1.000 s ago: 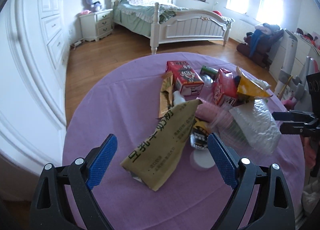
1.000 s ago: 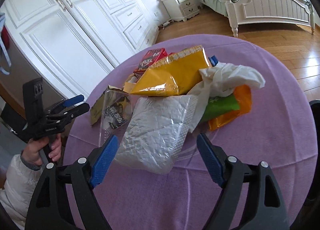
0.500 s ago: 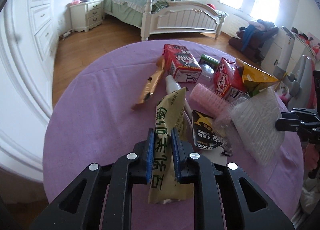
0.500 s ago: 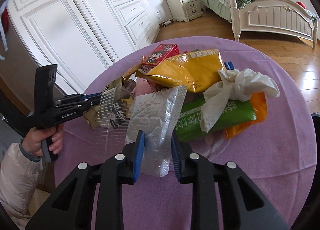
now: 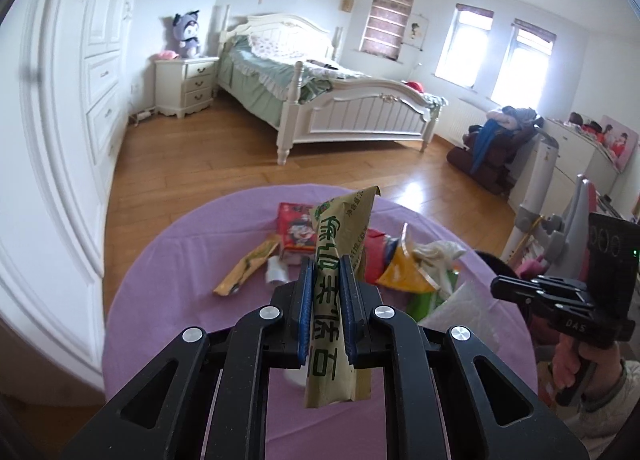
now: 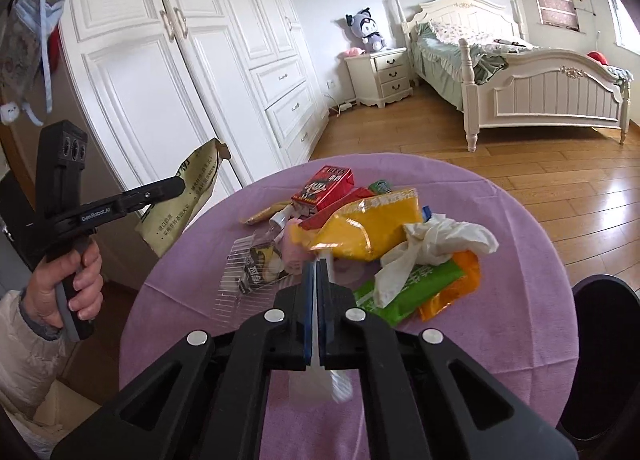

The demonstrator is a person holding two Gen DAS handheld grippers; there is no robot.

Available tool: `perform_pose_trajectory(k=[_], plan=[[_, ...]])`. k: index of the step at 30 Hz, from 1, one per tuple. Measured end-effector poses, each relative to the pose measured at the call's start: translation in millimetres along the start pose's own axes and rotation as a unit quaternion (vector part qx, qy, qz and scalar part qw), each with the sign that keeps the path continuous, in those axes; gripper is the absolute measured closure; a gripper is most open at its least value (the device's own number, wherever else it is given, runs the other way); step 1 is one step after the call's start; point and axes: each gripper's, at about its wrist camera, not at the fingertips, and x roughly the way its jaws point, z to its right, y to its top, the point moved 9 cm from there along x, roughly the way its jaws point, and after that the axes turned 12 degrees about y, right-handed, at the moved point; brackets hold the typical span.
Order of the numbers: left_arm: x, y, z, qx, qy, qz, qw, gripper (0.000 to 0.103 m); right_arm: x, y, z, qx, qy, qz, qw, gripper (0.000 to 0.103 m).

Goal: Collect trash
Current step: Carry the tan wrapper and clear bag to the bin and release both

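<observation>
While the tan bag point(image 5: 335, 300) hangs clamped in the left tool point(image 5: 324, 300) above the worktop point(image 5: 168, 300), the right tool point(image 6: 317, 300) pinches a silver wrapper point(image 6: 316, 380). Carry both level to the black bin point(image 6: 604, 340) at right; clear the remaining pile point(image 6: 372, 232) before release.

Round purple-clothed table point(image 6: 520, 300); wrappers point(image 6: 372, 228), red carton point(image 6: 324, 190), tissue point(image 6: 440, 240) piled.
</observation>
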Motion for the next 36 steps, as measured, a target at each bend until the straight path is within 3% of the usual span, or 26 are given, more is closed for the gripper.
perform_pose_trajectory(k=[3, 6, 8, 9, 12, 14, 17, 20, 24, 27, 31, 36], plan=[[3.1, 9.0, 40.7, 0.030, -0.010, 0.007, 0.9995, 0.089, -1.2, -3.2, 17.5, 0.028, 0.011, -0.003, 1.000, 0.100], [11.0, 12.0, 70.3, 0.037, -0.025, 0.003, 0.9990, 0.089, 4.3, -20.6, 41.3, 0.083, 0.007, -0.032, 0.996, 0.086], [16.5, 10.3, 83.8, 0.039, -0.030, -0.005, 0.9988, 0.089, 6.0, -34.0, 57.7, 0.106, -0.009, -0.040, 0.994, 0.022], [19.7, 8.4, 88.6, 0.040, -0.029, -0.010, 0.9987, 0.089, 10.4, -40.3, 63.1, 0.110, -0.014, -0.052, 0.993, 0.016], [30.2, 2.2, 97.3, 0.036, -0.033, -0.029, 0.9984, 0.089, 28.2, -59.8, 66.6, 0.090, -0.025, -0.098, 0.991, 0.023], [35.7, -0.9, 102.6, 0.040, -0.029, -0.034, 0.9982, 0.089, 41.8, -68.9, 56.6, 0.071, -0.013, -0.121, 0.990, 0.050], [40.3, -5.7, 111.1, 0.046, -0.032, -0.040, 0.9976, 0.089, 41.2, -67.8, 44.7, 0.042, -0.009, -0.110, 0.993, 0.070], [43.2, -6.9, 119.6, 0.056, -0.036, -0.042, 0.9969, 0.089, 27.6, -58.2, 45.4, 0.048, 0.007, -0.078, 0.996, 0.082], [47.7, -3.3, 140.2, 0.065, -0.049, -0.041, 0.9959, 0.089, -3.6, -44.6, 57.1, 0.059, 0.015, -0.031, 0.998, 0.088], [53.6, 0.9, 162.0, 0.067, -0.065, -0.039, 0.9948, 0.089, -33.8, -33.2, 74.6, 0.065, -0.011, 0.010, 0.998, 0.088], [69.6, 1.2, 200.7, 0.066, -0.100, -0.047, 0.9917, 0.089, -76.6, -18.6, 120.6, 0.074, -0.100, 0.069, 0.990, 0.088], [103.6, -4.8, 258.8, 0.060, -0.143, -0.068, 0.9855, 0.089, -109.7, -24.3, 186.4, 0.091, -0.211, 0.086, 0.969, 0.088]])
